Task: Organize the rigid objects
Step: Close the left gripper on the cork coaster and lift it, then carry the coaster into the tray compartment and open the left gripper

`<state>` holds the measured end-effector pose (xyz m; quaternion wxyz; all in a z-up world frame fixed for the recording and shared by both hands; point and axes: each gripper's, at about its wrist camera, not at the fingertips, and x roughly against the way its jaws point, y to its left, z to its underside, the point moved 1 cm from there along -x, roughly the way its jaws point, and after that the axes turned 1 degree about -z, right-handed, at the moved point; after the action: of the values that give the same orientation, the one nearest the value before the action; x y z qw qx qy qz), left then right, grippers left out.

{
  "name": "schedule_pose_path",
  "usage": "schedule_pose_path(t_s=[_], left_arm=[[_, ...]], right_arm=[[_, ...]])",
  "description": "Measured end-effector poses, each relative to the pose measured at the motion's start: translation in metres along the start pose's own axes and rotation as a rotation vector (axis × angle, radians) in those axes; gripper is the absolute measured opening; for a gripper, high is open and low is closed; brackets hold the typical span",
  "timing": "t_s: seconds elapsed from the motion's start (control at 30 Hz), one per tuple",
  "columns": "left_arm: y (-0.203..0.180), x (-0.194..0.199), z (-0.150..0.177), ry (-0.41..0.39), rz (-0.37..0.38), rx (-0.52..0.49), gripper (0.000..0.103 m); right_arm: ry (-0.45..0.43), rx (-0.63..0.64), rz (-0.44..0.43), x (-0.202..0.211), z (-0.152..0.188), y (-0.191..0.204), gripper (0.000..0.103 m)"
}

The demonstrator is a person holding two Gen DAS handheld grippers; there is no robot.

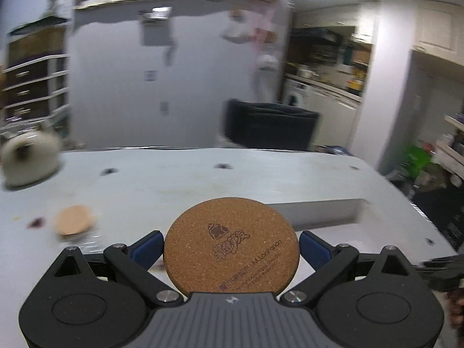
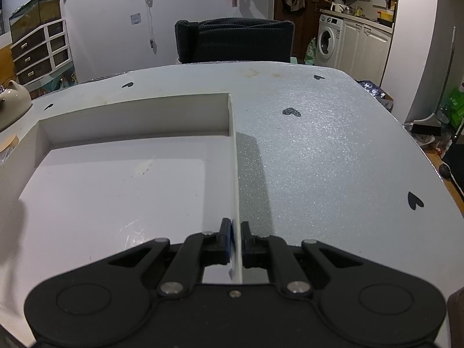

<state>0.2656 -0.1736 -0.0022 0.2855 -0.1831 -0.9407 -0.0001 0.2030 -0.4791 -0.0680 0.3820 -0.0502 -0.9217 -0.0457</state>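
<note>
Left wrist view shows the left gripper [image 1: 231, 245] pinching a round cork coaster [image 1: 231, 245] by its edges, the blue pads [image 1: 146, 246] pressed against either side; printed side of the coaster faces the camera, and it is lifted clear above the grey table [image 1: 174, 179]. Everything beyond it is blurred. A second, paler coaster [image 1: 74, 220] lies flat on the table to the left, and a cream teapot [image 1: 30, 159] stands further back at the left edge. Behind the held coaster, part of a white tray [image 1: 319, 211] shows its far wall.

Right wrist view shows the right gripper [image 2: 237, 239] with its fingers pressed together on the thin right wall of that white tray [image 2: 116, 188], one finger inside the tray, the other outside over the table. The tray sits on the table's left part, its floor bare. A dark chair [image 2: 235, 40] stands past the table's far edge, and a washing machine [image 2: 329, 40] sits further back on the right
</note>
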Motion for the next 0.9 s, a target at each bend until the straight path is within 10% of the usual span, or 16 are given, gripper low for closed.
schedule_pose_path(t_s=[0.47,0.9], left_arm=[[-0.135,-0.107,-0.002,0.119,0.159,0.008,0.098],[-0.157,-0.165,0.007,0.225,0.133,0.058,0.098]], right_arm=[[0.014,0.0,-0.015,-0.001,-0.002,-0.002,0.006],[0.026,-0.001,-0.057,-0.002,-0.004,-0.006,0.004]])
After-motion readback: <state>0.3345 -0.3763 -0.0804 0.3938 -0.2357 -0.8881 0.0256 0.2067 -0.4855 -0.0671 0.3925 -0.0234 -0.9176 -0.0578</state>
